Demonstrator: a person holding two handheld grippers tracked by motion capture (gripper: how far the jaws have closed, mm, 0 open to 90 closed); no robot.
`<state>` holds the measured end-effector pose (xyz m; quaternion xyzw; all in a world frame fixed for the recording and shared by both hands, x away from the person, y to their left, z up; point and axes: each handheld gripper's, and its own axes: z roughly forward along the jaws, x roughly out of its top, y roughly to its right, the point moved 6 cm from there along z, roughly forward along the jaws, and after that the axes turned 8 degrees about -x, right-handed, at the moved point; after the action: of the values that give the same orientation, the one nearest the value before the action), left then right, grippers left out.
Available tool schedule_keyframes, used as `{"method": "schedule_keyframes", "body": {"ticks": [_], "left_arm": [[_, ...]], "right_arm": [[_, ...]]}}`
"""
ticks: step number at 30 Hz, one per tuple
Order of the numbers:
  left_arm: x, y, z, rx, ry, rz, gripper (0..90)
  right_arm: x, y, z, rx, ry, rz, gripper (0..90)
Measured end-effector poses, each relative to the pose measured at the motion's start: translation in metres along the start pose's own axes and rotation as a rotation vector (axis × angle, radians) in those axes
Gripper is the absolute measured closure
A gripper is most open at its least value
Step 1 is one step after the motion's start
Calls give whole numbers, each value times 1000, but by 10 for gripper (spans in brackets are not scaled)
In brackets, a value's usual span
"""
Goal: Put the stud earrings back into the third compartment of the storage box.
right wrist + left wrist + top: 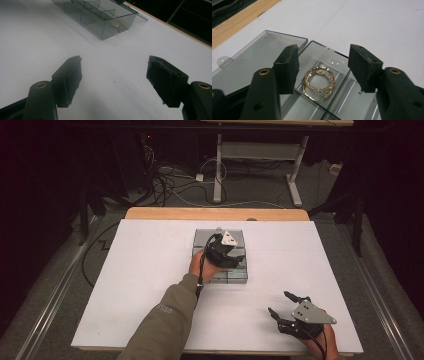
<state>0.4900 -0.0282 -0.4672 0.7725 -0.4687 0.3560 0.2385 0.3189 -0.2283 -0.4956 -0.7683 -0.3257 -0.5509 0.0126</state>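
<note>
Nearest the lens, in the left gripper view, I've got my two black jaws spread wide over the hoop earrings (319,82), and nothing is pinched between the pads. Those gold, sparkly hoops lie loose, one overlapping the other, on the floor of a compartment of the clear box (342,67), just below and between the jaw tips. The box's lid (254,57) is folded flat open beside it.

Pulling back to the high view, my left gripper (226,251) hangs right over the box (235,277), near the middle of the white table (145,270), tilted forward and down. The left hand (200,265) wraps its body from behind, and the sleeved forearm (165,320) runs diagonally up from the bottom edge.

Over on the near right corner, my right gripper (290,307) sits low above the bare white surface, well apart from the box, jaws pointing up-left and gaping with nothing in them. In the right gripper view I see the box's clear wall (117,25) farther off.
</note>
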Motion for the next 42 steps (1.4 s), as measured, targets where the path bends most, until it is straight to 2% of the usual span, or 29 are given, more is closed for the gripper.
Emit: {"method": "schedule_keyframes", "body": {"ticks": [8, 16, 22, 29, 36, 42], "left_arm": [[2, 2, -13, 18, 2, 29, 367], [-1, 5, -27, 55, 12, 69, 318], [-5, 7, -42, 82, 48, 104, 250], [-11, 13, -55, 112, 63, 145, 226], [-16, 21, -70, 115, 91, 176, 221], [-25, 31, -79, 115, 95, 203, 212]], "right_arm": [[0, 0, 0, -4, 3, 0, 285], [0, 0, 0, -4, 1, 2, 285], [0, -1, 1, -5, -1, 1, 285], [0, -1, 1, -10, -4, -2, 285], [0, -1, 1, -12, -4, -2, 285], [0, -2, 1, -8, 1, -1, 285]]}}
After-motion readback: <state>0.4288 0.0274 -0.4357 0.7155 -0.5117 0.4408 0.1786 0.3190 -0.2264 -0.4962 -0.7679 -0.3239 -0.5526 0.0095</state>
